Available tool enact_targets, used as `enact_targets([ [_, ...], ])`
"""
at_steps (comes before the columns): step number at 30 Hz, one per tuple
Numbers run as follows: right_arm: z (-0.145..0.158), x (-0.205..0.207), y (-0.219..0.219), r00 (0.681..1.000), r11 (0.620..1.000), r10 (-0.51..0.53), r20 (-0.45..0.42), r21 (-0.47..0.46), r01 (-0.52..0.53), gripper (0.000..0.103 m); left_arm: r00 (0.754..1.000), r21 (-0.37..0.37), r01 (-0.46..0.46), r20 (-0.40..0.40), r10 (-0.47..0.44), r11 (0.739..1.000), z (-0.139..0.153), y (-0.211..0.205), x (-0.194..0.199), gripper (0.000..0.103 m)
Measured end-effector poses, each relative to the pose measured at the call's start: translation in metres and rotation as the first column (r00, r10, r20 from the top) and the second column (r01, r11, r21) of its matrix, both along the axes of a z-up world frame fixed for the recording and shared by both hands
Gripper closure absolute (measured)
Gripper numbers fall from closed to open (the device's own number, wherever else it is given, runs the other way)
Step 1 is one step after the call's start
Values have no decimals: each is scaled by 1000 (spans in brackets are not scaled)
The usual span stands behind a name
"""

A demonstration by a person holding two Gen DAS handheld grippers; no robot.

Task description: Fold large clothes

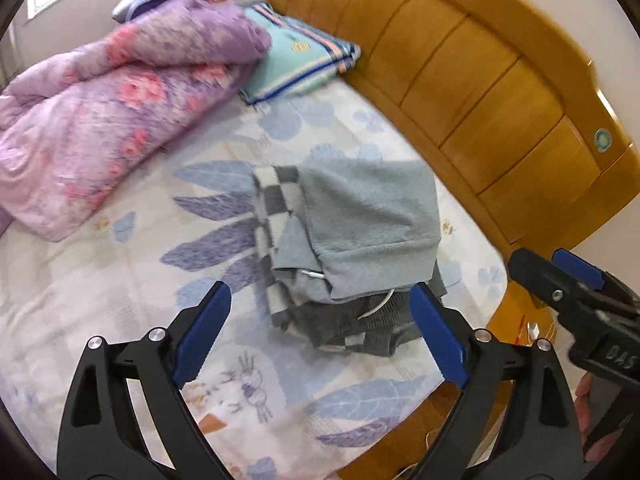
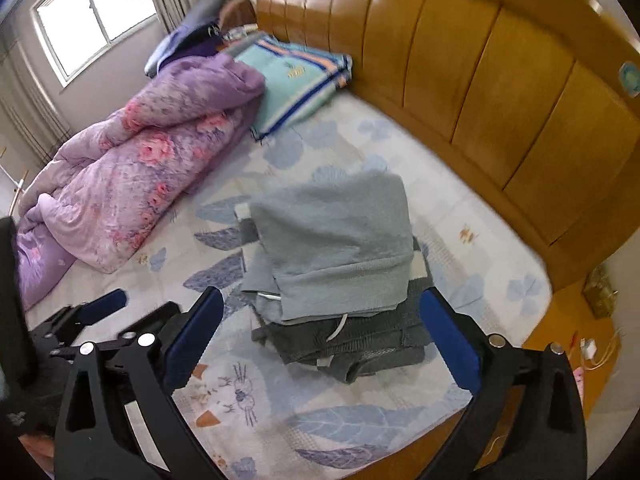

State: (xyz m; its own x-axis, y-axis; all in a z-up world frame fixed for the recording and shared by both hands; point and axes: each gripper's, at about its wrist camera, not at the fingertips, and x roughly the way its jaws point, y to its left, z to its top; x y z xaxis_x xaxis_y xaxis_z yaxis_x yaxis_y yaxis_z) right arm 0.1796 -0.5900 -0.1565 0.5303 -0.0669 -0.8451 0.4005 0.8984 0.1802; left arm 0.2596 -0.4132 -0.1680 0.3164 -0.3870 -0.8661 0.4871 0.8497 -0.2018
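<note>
Two grippers, left (image 1: 320, 332) and right (image 2: 320, 340), are held wide and empty above the bed (image 1: 120, 280). Soft, limp clothes (image 1: 360, 216) are stacked folded near the headboard (image 1: 480, 92); edges are judged best gripped.

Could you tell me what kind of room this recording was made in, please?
Most likely a bedroom: the folded clothes lie on a bed with a leaf-print sheet, backed by a wooden headboard, with a purple floral quilt bundled beside them.
</note>
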Motion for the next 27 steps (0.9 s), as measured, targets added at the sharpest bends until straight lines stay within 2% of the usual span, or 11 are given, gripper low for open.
enact_targets([
  [3, 28, -22, 31, 999, 997, 9, 43, -81, -5, 8, 994, -9, -14, 112, 15, 1000, 40, 32, -26, 12],
  [5, 42, -33, 48, 998, 995, 19, 60, -100, -13, 8, 983, 7, -20, 182, 18, 1000, 63, 53, -44, 12],
  [8, 65, -54, 76, 994, 994, 28, 109, -106, -17, 8, 968, 13, -13, 251, 10, 1000, 95, 85, -73, 12],
  [11, 86, -77, 110, 988, 993, 39, 150, -117, -21, 8, 955, -39, -20, 294, 31, 999, 125, 123, -101, 11],
  [15, 109, -105, 152, 978, 992, 47, 202, -120, -23, 8, 947, -121, -35, 312, 72, 992, 151, 174, -130, 10],
  [19, 122, -130, 193, 973, 993, 50, 227, -113, -25, 8, 961, -187, -80, 247, 126, 979, 162, 224, -148, 10],
  [21, 125, -144, 214, 970, 993, 54, 238, -119, -26, 8, 957, -151, -112, 251, 148, 982, 165, 243, -157, 10],
  [24, 127, -157, 239, 966, 993, 53, 252, -117, -24, 8, 937, -53, -139, 317, 149, 989, 167, 261, -172, 10],
  [26, 127, -164, 254, 965, 994, 53, 255, -111, -25, 8, 935, -4, -149, 325, 142, 989, 165, 273, -180, 10],
  [27, 127, -166, 262, 965, 993, 57, 257, -115, -28, 8, 936, -5, -154, 318, 147, 988, 164, 280, -183, 10],
])
